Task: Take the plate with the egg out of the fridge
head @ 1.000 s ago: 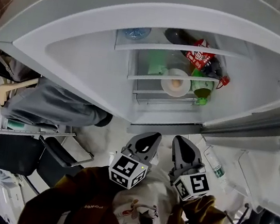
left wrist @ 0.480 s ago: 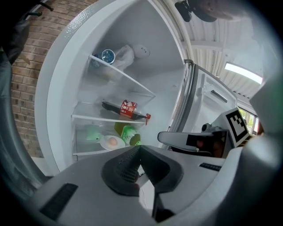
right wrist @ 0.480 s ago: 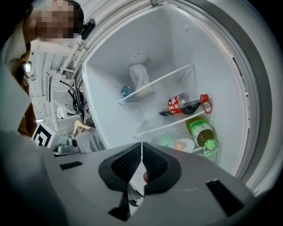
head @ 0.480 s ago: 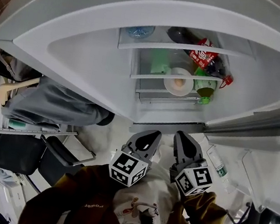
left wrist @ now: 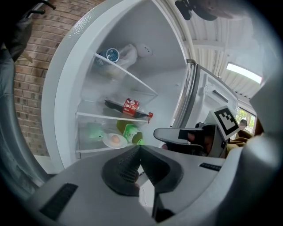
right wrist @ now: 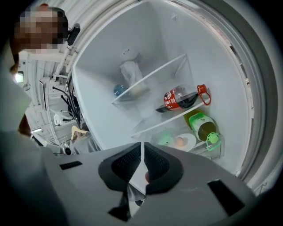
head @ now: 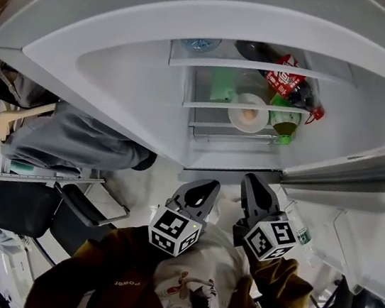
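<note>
In the head view, the round white plate (head: 235,119) with 1 brown egg (head: 249,111) was seen on a low shelf of the open white fridge (head: 119,67). It lay straight ahead of the 2 grippers and well apart from them. The right gripper (head: 253,187) was judged a little nearer than the left gripper (head: 205,190). In the left gripper view, its jaws were pressed together, empty. In the right gripper view, its jaws were closed together too, empty.

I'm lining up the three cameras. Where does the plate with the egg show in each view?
Head view: plate with the egg, upper centre.
Left gripper view: plate left of centre, below the middle.
Right gripper view: plate right of centre, below the middle.
Shared landmark: the green bottle beside it.
</note>
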